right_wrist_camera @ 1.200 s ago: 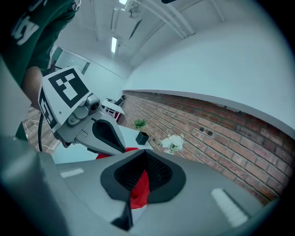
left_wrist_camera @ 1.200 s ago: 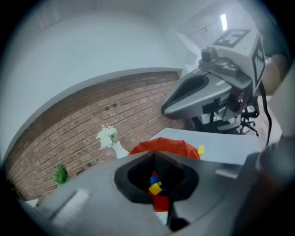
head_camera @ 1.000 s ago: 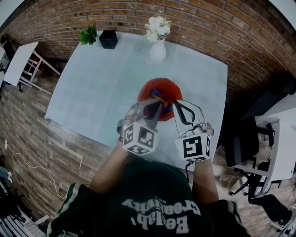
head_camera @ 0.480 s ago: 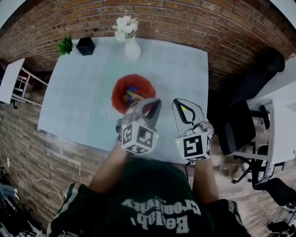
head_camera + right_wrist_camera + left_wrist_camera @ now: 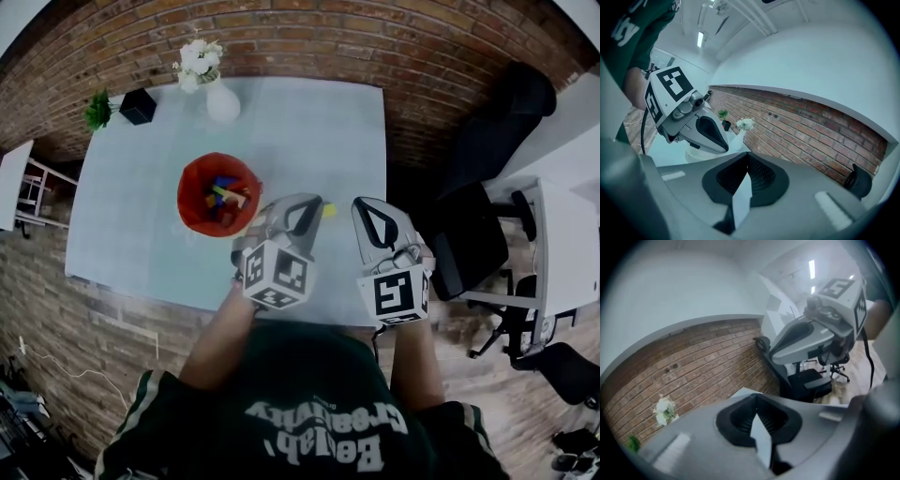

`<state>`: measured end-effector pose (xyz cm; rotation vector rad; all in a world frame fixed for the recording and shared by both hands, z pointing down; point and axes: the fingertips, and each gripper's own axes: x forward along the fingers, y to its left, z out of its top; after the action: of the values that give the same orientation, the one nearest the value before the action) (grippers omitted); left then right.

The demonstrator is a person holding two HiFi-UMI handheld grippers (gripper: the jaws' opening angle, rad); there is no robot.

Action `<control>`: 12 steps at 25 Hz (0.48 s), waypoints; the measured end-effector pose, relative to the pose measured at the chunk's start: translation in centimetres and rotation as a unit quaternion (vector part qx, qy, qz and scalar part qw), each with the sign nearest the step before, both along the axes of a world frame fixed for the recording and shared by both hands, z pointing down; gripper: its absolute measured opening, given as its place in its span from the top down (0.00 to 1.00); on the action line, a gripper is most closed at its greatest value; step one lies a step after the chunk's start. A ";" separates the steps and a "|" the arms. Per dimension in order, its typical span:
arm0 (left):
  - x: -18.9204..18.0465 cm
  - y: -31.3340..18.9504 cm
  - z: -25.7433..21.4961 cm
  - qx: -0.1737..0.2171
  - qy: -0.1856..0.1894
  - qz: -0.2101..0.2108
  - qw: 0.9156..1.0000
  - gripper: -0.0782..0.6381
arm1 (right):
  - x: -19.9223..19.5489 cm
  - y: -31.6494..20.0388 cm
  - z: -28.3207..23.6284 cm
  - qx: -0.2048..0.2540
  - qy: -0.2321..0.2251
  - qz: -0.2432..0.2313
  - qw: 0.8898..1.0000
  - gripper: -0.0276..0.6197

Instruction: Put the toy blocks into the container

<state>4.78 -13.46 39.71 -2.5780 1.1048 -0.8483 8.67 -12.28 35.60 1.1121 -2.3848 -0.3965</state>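
Note:
The red container (image 5: 218, 195) stands on the pale table (image 5: 309, 131) with several coloured blocks inside. A small yellow block (image 5: 328, 210) lies on the table to its right, between my two grippers' tips. My left gripper (image 5: 305, 204) hovers just right of the container, jaws shut with nothing in them (image 5: 757, 398). My right gripper (image 5: 367, 208) is beside it near the table's right edge, also shut and empty (image 5: 747, 157). Each gripper shows in the other's view: the right gripper (image 5: 811, 336), the left gripper (image 5: 691, 124).
A white vase with flowers (image 5: 221, 101) and a black pot with a green plant (image 5: 137, 106) stand at the table's far edge by the brick wall. A black office chair (image 5: 469, 248) is to the right of the table.
Both grippers have swung right, from over the red container to beside it. The container and vase now sit further left in the head view. Jaws stay shut.

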 end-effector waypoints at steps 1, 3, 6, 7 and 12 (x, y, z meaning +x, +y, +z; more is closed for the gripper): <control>0.6 -0.1 0.1 -0.001 -0.001 0.000 1.000 0.89 | 0.4 -0.2 0.0 0.000 -0.001 -0.003 1.000 0.95; 1.6 -0.3 0.5 -0.004 -0.008 0.002 1.000 0.89 | 1.0 -0.5 0.2 -0.002 -0.006 -0.006 1.000 0.95; 2.6 -0.9 1.7 -0.024 -0.025 0.014 0.999 0.89 | 1.9 -1.2 0.7 -0.006 -0.015 -0.010 1.000 0.95; 2.9 -1.2 2.4 -0.039 -0.030 0.021 0.999 0.89 | 2.2 -1.5 0.9 -0.008 -0.018 -0.009 1.000 0.95; 4.2 -2.4 9.6 -0.156 -0.108 0.084 0.978 0.80 | 3.5 -2.9 2.6 -0.025 -0.024 -0.008 0.999 0.95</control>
<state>8.95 -15.83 49.34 -2.6883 0.7299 -1.3127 12.21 -15.20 38.19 1.0929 -2.4317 -0.3166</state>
